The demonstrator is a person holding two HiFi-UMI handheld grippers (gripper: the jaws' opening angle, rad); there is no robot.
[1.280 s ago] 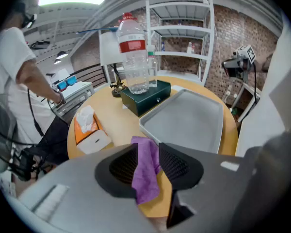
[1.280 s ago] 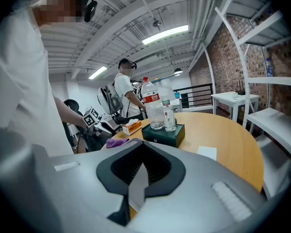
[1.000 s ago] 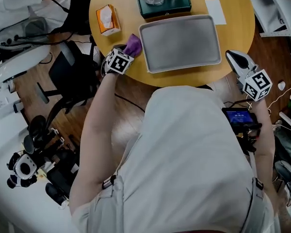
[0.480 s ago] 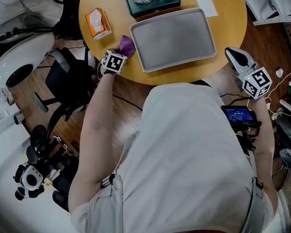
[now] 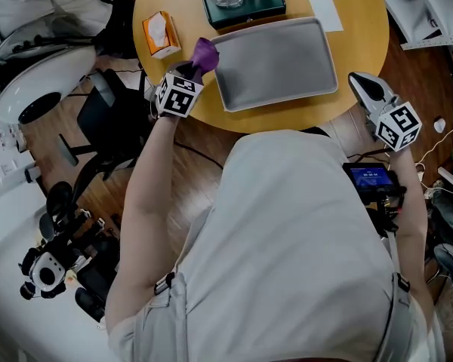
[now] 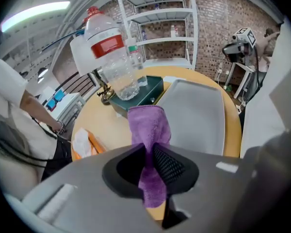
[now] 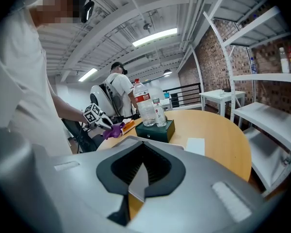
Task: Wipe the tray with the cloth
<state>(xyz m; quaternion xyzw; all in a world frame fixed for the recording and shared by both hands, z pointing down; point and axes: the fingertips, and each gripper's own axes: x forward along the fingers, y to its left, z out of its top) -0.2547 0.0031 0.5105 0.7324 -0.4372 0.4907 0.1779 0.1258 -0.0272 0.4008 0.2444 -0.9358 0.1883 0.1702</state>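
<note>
1. Purple cloth (image 5: pixel 204 53) is pinched in my left gripper (image 5: pixel 195 68), whose jaws have just been closing onto it (one fold sticks out past the tips).
2. It sits just beside the left end of the grey tray (image 5: pixel 279 59), over the round wooden table (image 5: pixel 362 36).
3. My right gripper (image 5: pixel 365 89) is closed and empty, near the table's right edge.

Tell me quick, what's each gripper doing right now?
Left gripper: jaws just closed, gripping the purple cloth.
Right gripper: closed, holding nothing.
</note>
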